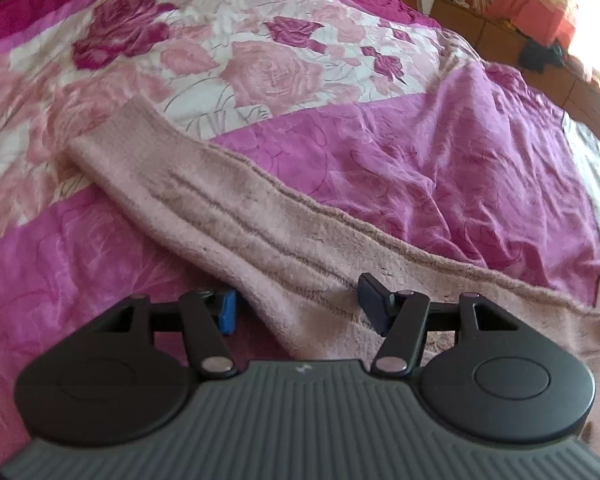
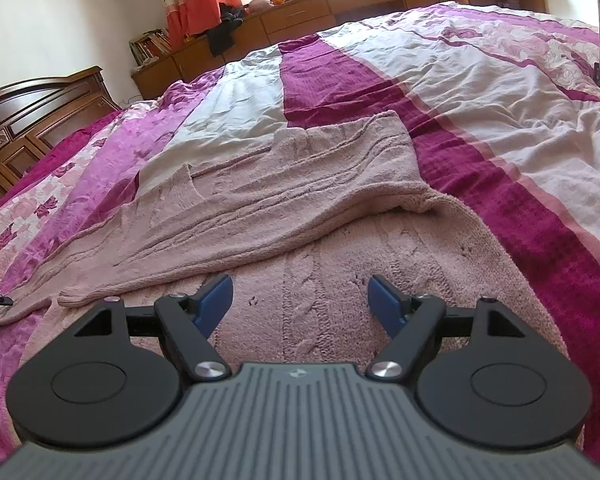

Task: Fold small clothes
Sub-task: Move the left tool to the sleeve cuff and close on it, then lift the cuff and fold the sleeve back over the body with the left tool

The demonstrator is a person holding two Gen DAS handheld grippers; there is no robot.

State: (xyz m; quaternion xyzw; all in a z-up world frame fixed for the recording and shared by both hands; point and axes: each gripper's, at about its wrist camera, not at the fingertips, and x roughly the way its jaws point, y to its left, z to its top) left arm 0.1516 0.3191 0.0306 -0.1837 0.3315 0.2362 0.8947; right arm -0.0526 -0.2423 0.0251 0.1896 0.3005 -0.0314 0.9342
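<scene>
A pale pink knitted sweater [image 2: 340,280] lies spread on a bed, its cable-knit body flat under the right wrist camera and one sleeve [image 2: 260,200] folded across the body, running from the far right edge down toward the near left. In the left wrist view the other sleeve [image 1: 204,196] stretches away flat over the bedding, its ribbed cuff at the far end pointing up and left.

The right gripper [image 2: 302,304] hovers just above the sweater's body with its blue-padded fingers [image 2: 216,300] spread wide and nothing between them; the folded sleeve's lower edge passes just beyond the left finger. The left gripper [image 1: 300,306] is likewise wide apart and empty, straddling the base of the outstretched sleeve (the knit fills most of the gap between the pads, though whether they touch it cannot be told).

Under the sweater is a plush blanket [image 1: 420,160] in magenta and pink with a rose print. Beyond it stand a dark wooden headboard [image 2: 32,120], a low run of wooden cabinets [image 2: 340,0] under a bright window, and a coral-edged curtain [image 2: 196,8].
</scene>
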